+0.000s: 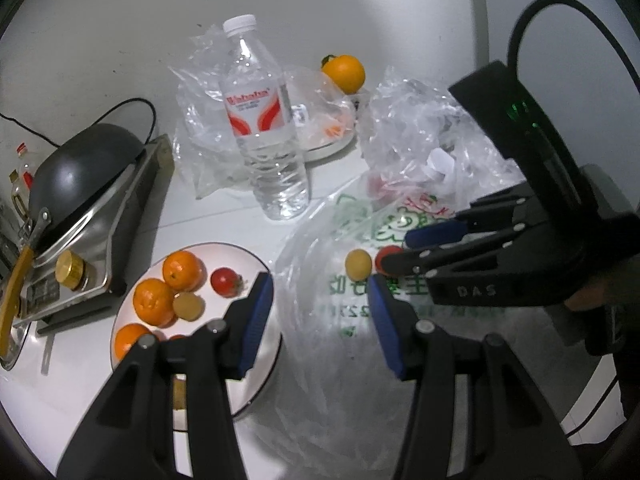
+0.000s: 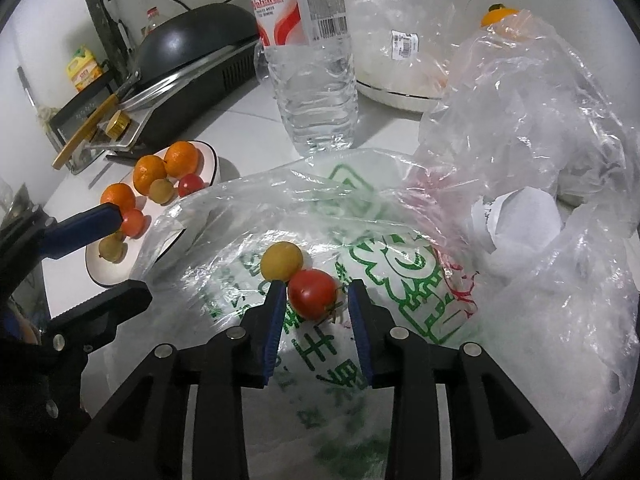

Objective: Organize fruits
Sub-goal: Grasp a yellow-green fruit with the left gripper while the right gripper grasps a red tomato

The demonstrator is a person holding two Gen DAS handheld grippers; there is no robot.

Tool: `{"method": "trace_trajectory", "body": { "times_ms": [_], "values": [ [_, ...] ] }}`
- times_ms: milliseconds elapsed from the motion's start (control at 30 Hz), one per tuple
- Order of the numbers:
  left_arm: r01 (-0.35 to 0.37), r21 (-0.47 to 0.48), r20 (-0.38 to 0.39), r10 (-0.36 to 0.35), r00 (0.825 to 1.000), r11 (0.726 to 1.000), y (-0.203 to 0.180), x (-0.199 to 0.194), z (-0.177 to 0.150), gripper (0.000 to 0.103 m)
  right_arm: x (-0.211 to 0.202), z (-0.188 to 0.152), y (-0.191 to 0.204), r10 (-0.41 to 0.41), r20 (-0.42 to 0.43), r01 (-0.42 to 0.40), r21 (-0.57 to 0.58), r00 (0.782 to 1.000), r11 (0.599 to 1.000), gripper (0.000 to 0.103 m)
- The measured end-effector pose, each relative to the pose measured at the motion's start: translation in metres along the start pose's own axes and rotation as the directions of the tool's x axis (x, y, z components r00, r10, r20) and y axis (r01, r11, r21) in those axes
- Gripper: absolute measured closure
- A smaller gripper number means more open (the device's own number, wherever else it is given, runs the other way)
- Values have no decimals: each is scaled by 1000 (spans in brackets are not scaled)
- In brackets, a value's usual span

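Note:
A red cherry tomato point(image 2: 312, 294) and a yellow one point(image 2: 281, 261) lie on a clear bag with green print point(image 2: 404, 264). My right gripper point(image 2: 316, 300) is open and straddles the red tomato; a gap shows at the right pad. In the left wrist view the right gripper point(image 1: 394, 252) reaches in from the right, half hiding the red tomato point(image 1: 390, 250) beside the yellow one point(image 1: 358, 264). My left gripper point(image 1: 320, 312) is open and empty, above the bag's edge and the white plate point(image 1: 264, 376). The plate holds oranges point(image 1: 183, 270), a red tomato point(image 1: 225, 280) and a yellow fruit point(image 1: 188, 306).
A water bottle point(image 1: 264, 128) stands behind the bag. A black pan point(image 1: 84, 172) sits on a cooker at the left. Crumpled clear bags point(image 1: 420, 128) pile up at the right, and one covers a second plate point(image 1: 332, 146). An orange point(image 1: 344, 72) lies at the back.

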State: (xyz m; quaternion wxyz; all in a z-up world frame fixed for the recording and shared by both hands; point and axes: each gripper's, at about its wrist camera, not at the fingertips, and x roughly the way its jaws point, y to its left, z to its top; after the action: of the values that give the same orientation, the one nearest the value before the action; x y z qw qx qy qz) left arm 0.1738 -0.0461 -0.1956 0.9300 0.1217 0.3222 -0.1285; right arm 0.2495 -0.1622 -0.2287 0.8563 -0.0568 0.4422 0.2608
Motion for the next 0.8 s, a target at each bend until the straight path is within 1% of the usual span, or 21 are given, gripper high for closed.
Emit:
{"method": "trace_trajectory", "body": {
  "times_ms": [367,433,700,800],
  "values": [
    [3,26,-20,-3,1000,1000,-6,11,3,52,11,0,-2,17,-25,-17,-27,1000,999,69],
    [3,33,-23,-2,1000,999,-8,14,4,52,10,0,-3,24,-23,-24,-30,999,999,73],
    [18,81,-27,-16,1000,997,-23,21,10,52,-12,-4,-17,20,25,-20,-12,999,1000,73],
    [47,75,-45,-44,998,996,-26,27,14,53,-19,-6,-24,16,41,-16,2,999,1000,73]
  ]
}}
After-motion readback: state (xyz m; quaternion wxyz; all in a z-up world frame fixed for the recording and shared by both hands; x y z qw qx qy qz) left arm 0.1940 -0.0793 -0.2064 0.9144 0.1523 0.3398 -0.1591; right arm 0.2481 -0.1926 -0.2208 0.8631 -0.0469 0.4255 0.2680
